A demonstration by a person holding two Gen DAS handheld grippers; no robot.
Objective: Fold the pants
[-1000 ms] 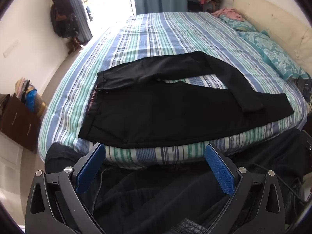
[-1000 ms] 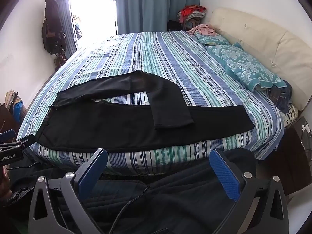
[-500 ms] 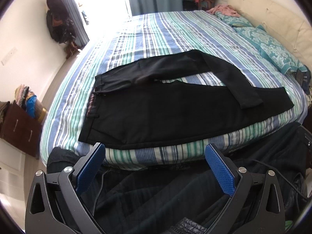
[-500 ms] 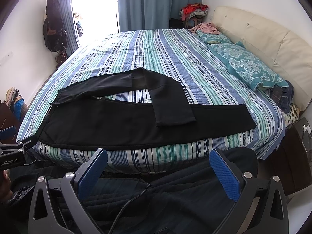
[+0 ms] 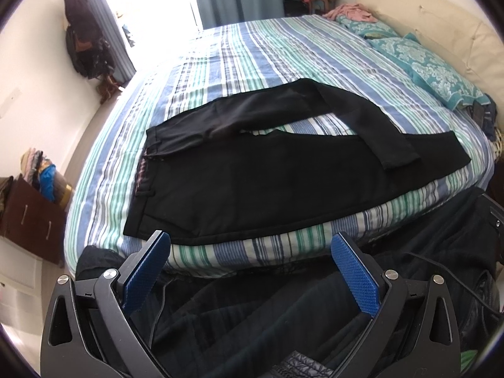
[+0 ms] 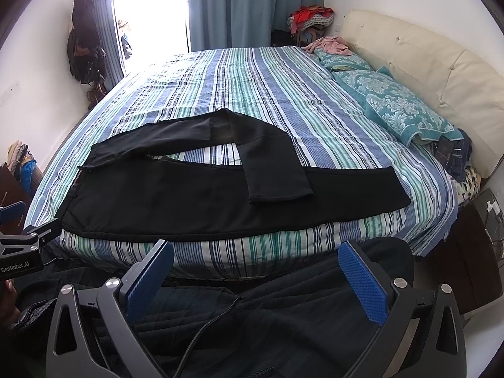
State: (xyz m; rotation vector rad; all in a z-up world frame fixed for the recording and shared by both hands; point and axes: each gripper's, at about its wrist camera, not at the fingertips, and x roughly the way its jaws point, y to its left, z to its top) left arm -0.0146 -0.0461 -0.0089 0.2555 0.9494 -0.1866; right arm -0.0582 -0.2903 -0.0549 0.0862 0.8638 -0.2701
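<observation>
Black pants lie flat on the striped bed, waistband to the left, near leg stretched right along the bed's front edge. The far leg bends back and its cuff lies across the near leg. The pants also show in the right wrist view. My left gripper is open and empty, just short of the bed's front edge below the waist end. My right gripper is open and empty, in front of the bed's front edge below the near leg. The left gripper's tip shows at the left edge of the right wrist view.
Dark clothing lies below both grippers in front of the bed, with a cable over it. Teal pillows and a cream headboard stand at the right. A brown drawer unit stands left of the bed. Curtains hang behind.
Both views have drawn slightly nearer and higher over the bed. The pants have not moved. Both grippers stay open.
</observation>
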